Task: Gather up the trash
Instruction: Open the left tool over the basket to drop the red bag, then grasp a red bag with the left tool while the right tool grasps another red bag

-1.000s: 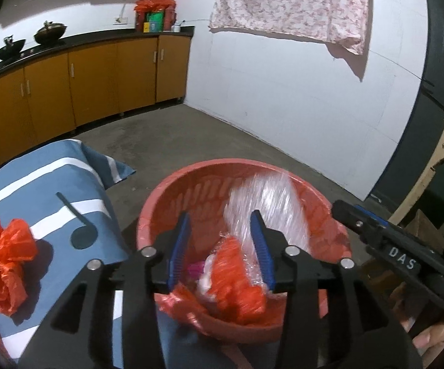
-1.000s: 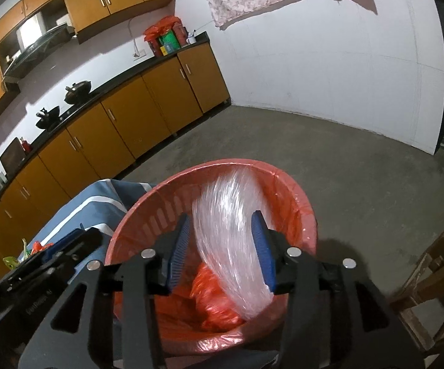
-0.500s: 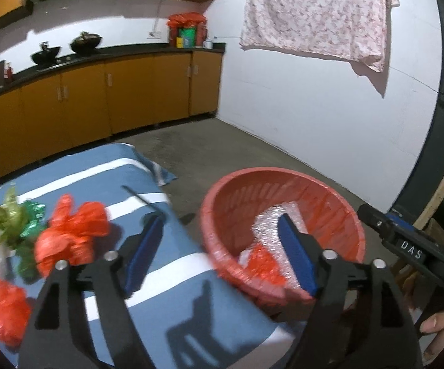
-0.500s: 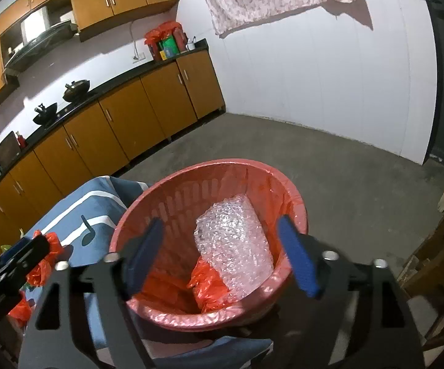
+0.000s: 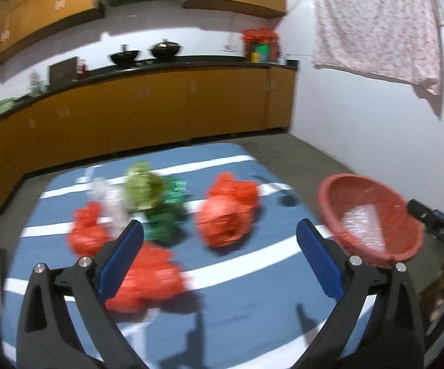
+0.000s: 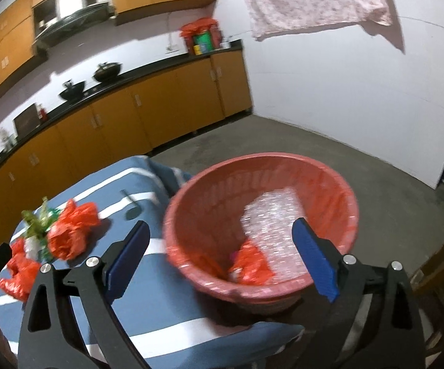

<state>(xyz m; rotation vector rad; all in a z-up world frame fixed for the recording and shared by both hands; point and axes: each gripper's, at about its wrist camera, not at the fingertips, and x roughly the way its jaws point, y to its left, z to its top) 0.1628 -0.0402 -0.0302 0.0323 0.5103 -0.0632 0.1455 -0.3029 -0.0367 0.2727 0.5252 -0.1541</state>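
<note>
The left tool [image 5: 220, 233] stands wide open with nothing between its fingers; its jaws have just been opening. It hangs over the blue striped tabletop [image 5: 252, 301], where crumpled red bags [image 5: 226, 215], a green bag [image 5: 143, 186] and a clear wrapper [image 5: 108, 196] lie spread out, blurred. Bare cloth lies in front of the tool. The red basket [image 5: 332, 193] sits at the tabletop's right edge. The right tool [image 6: 220, 243] is also wide open and empty, its jaws just opened, above the basket's near rim [image 6: 191, 264]. Inside lie bubble wrap [image 6: 271, 215] and a red bag [image 6: 251, 266]. Grey floor [image 6: 375, 166] lies open beyond. The basket's base is hidden.
</note>
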